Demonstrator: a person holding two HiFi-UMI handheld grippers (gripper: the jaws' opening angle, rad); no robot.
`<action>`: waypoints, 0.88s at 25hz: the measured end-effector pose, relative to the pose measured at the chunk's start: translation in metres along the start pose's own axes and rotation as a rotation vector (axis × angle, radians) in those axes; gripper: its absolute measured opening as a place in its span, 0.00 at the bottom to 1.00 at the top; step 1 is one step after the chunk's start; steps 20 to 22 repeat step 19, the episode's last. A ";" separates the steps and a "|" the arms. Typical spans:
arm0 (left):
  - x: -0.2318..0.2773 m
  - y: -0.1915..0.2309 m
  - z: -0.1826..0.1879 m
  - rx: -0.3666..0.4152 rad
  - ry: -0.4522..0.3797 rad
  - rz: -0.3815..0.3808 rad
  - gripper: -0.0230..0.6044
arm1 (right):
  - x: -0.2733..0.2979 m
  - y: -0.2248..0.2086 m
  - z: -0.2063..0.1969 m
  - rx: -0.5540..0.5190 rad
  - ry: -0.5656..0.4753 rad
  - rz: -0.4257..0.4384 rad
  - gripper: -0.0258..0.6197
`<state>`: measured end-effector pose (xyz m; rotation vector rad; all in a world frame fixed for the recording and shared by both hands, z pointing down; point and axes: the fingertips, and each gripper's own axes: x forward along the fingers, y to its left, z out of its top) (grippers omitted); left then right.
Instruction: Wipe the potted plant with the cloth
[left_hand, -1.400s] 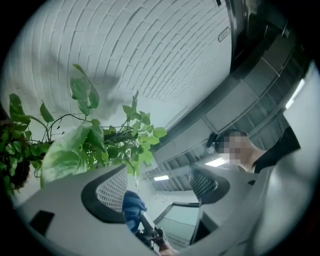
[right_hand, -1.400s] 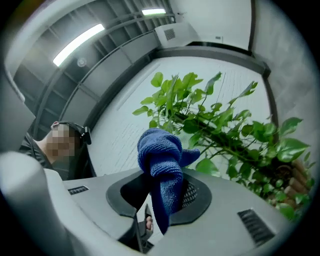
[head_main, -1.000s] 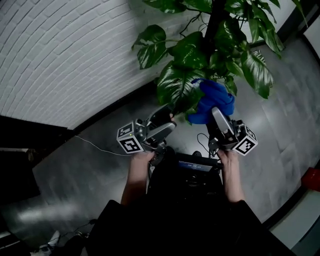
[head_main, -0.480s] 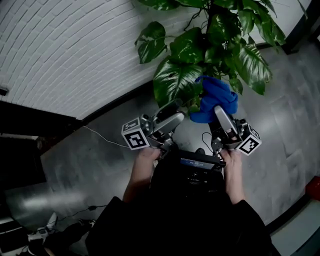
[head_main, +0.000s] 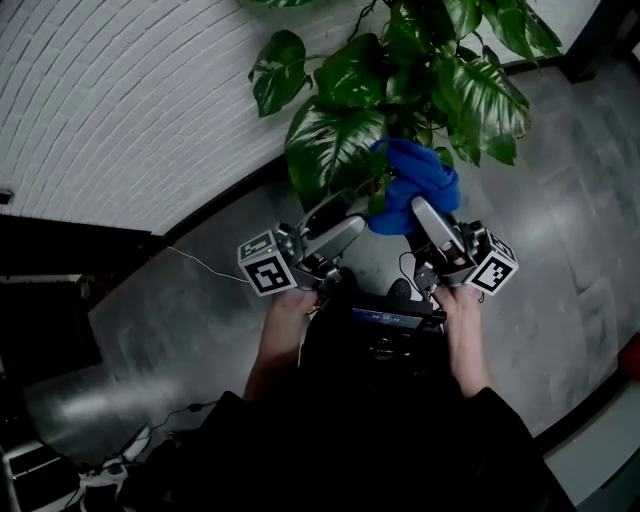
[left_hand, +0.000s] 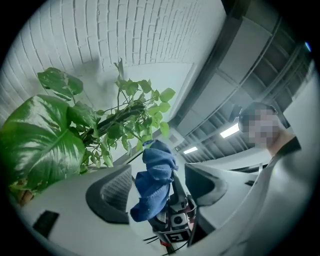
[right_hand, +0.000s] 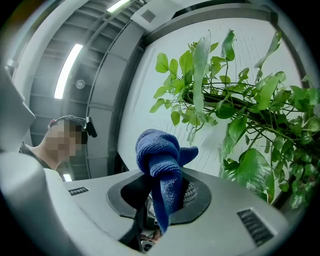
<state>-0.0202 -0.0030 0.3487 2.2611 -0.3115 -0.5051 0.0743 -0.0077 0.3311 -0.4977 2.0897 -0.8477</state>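
The potted plant (head_main: 400, 70) stands by the white brick wall (head_main: 130, 90), its pot out of view. Its broad leaves look thin and easy to tear, so each probably wants support from beneath, near the stalk. The blue cloth (head_main: 410, 185), soft and light, sits bunched beside the nearest large leaf (head_main: 330, 145), pinched in the right tongs (head_main: 420, 205). The left tongs (head_main: 348, 212) gape, jaws just closing a little, with nothing gripped between them. No writing is readable; the marker cubes (head_main: 265, 272) bear only patterns.
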 end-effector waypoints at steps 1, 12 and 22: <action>0.000 0.002 -0.001 -0.002 0.003 0.003 0.58 | 0.000 -0.002 -0.001 -0.001 0.003 -0.004 0.20; -0.007 0.017 -0.003 -0.032 0.002 0.029 0.58 | 0.002 -0.013 -0.008 -0.009 0.029 -0.037 0.20; -0.010 0.024 -0.001 -0.044 0.006 0.028 0.58 | 0.006 -0.018 -0.012 -0.013 0.037 -0.051 0.20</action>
